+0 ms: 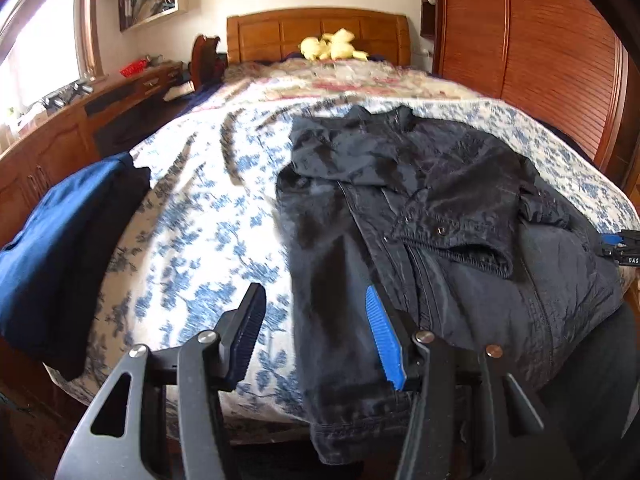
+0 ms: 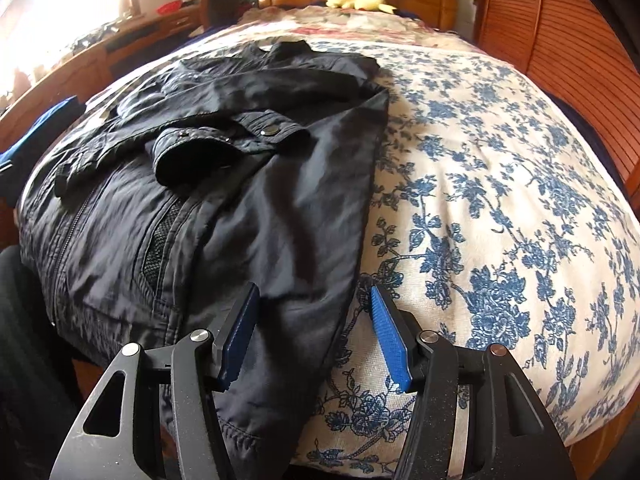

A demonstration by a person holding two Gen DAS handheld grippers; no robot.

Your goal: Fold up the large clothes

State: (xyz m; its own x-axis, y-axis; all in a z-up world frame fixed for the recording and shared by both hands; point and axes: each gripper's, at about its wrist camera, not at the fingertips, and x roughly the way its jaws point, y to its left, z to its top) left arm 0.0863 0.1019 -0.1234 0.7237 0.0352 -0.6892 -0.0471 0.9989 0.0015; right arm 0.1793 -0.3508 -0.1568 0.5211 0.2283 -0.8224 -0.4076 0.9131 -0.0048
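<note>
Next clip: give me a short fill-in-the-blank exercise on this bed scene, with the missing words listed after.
1. The black jacket lies on a bedspread printed with ____ flowers.
2. A ____ plush toy sits by the wooden headboard.
3. The folded blue garment lies near the bed's ____ edge in the left wrist view.
4. Each gripper's fingers carry ____ pads.

Missing words: blue; yellow; left; blue

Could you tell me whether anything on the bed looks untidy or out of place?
The black jacket is only half folded: its sleeves lie crumpled across the front and its hem hangs over the edge of the bed. Nothing looks damaged.
</note>
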